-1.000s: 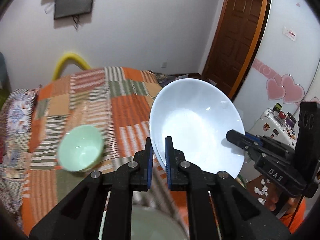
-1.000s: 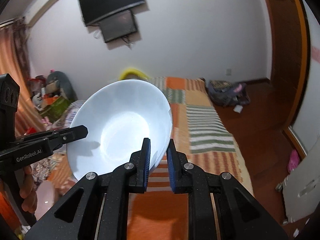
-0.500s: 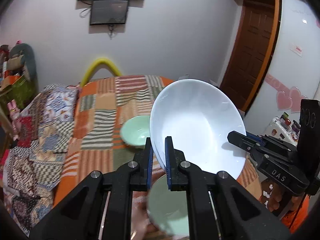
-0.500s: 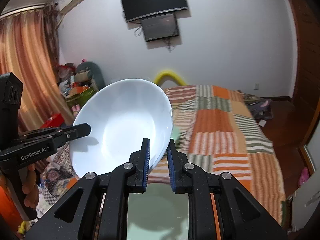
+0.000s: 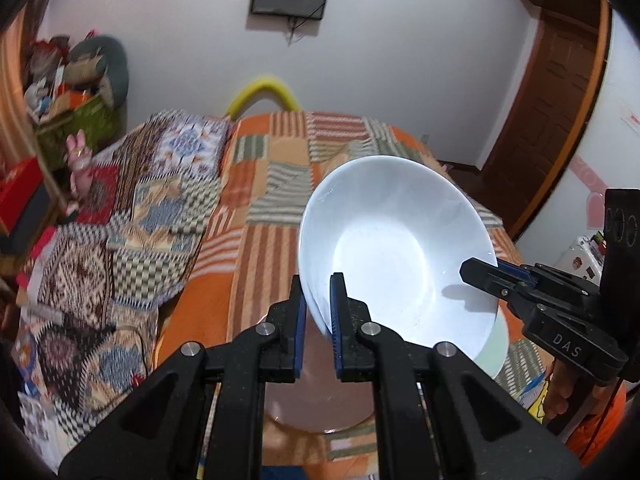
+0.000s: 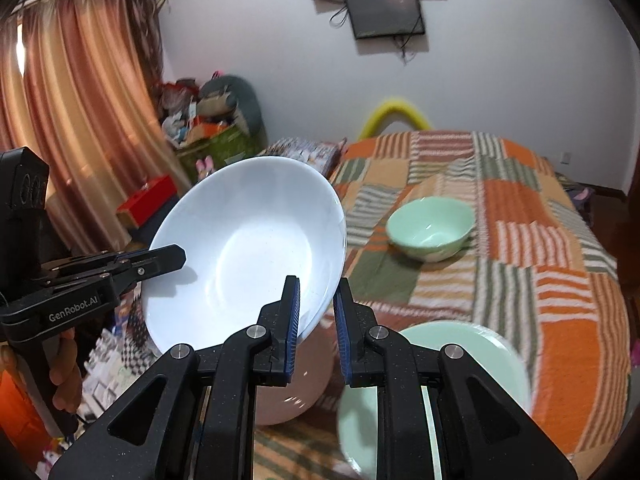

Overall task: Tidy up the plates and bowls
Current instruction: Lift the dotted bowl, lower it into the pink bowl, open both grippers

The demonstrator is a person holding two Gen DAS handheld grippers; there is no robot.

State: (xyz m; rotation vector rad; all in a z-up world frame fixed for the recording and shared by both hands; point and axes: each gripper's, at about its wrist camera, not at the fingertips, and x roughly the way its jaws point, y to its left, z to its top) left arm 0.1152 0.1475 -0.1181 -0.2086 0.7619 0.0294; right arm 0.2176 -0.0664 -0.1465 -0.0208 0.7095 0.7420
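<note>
Both tools, left (image 5: 318, 308) & right (image 6: 316, 312), pinch white bowl (image 6: 244, 248) by opposite rims; pink bowl (image 6: 296, 380) lies directly below.

**White bowl pinched at two rims above the bed**

The right tongs (image 6: 316, 316) and left tongs (image 6: 176, 256) clamp a tilted white ceramic bowl (image 6: 244, 256) over the striped orange patchwork bedspread (image 6: 560, 280), where a mint-green ceramic bowl (image 6: 432, 228) rests.

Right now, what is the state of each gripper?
Left gripper: closed on the rim of the white ceramic bowl.
Right gripper: closed on the same bowl's opposite rim.
</note>
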